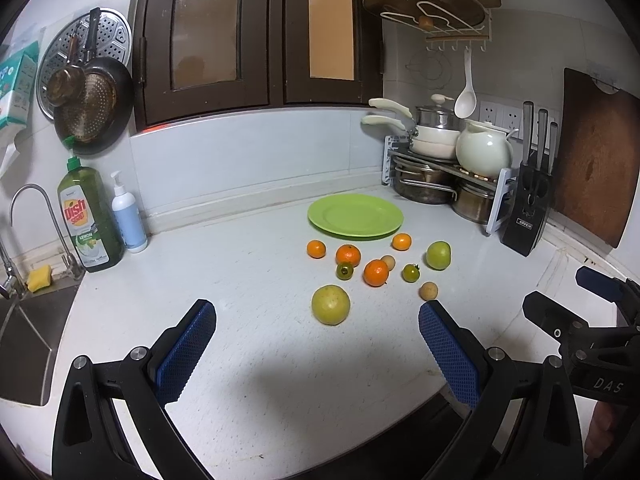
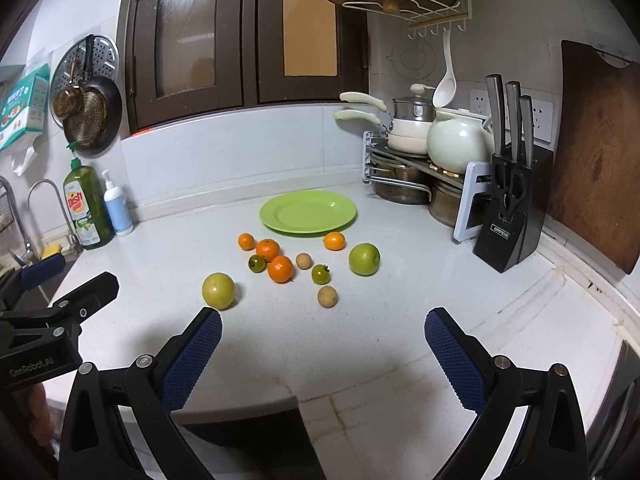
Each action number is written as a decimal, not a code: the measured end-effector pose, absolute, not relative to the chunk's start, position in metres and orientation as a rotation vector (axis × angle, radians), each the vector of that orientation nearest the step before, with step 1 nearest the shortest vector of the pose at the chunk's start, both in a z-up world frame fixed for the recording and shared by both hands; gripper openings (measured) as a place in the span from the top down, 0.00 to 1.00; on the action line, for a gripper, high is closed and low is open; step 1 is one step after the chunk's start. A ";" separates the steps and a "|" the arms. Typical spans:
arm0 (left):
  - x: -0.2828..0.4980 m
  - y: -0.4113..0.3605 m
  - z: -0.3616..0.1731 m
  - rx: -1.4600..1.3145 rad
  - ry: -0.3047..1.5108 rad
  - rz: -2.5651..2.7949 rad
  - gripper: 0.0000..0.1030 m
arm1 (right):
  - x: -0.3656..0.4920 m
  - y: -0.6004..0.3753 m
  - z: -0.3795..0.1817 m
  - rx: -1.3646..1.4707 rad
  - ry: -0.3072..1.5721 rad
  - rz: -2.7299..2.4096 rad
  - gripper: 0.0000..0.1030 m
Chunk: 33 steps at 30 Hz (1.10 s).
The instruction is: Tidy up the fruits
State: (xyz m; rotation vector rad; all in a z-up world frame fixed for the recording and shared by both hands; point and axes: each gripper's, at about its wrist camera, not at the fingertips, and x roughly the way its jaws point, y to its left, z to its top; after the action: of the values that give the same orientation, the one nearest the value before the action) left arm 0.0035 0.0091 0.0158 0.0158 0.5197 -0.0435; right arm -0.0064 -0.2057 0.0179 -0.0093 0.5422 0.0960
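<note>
An empty green plate (image 1: pixel 355 216) (image 2: pixel 308 213) lies at the back of the white counter. In front of it lie several loose fruits: small oranges (image 1: pixel 376 273) (image 2: pixel 280 269), a yellow-green round fruit (image 1: pixel 331 304) (image 2: pixel 218 290), a green apple (image 1: pixel 438 255) (image 2: pixel 364 259), two green tomatoes (image 1: pixel 411 273) (image 2: pixel 321 274) and two small brown fruits (image 1: pixel 428 291) (image 2: pixel 327 296). My left gripper (image 1: pixel 318 320) is open and empty, just short of the yellow-green fruit. My right gripper (image 2: pixel 323 330) is open and empty, near the front brown fruit.
A pot rack (image 2: pixel 416 168) and a knife block (image 2: pixel 510 220) stand at the back right, with a wooden board (image 2: pixel 600 152) against the wall. A dish soap bottle (image 1: pixel 90 220), a pump bottle (image 1: pixel 129 216) and a sink (image 1: pixel 24 328) are on the left.
</note>
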 end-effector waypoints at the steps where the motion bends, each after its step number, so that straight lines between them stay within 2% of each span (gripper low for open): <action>1: 0.004 0.009 0.016 0.017 0.519 -0.043 0.00 | -0.006 -0.206 0.018 -0.009 0.542 0.096 0.01; 19: 0.028 0.017 0.002 0.021 0.551 -0.052 0.00 | 0.017 -0.197 0.010 -0.011 0.579 0.092 0.01; 29: 0.069 0.023 -0.021 0.066 0.601 -0.096 0.00 | 0.058 -0.182 -0.012 -0.010 0.661 0.090 0.01; 33: 0.092 0.024 -0.034 0.085 0.638 -0.148 0.06 | 0.077 -0.175 -0.022 -0.007 0.694 0.075 0.01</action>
State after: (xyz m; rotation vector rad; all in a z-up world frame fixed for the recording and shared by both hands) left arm 0.0917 0.0241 -0.0340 0.0848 0.6380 -0.1482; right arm 0.0775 -0.1751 -0.0219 -0.0071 0.6938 0.0751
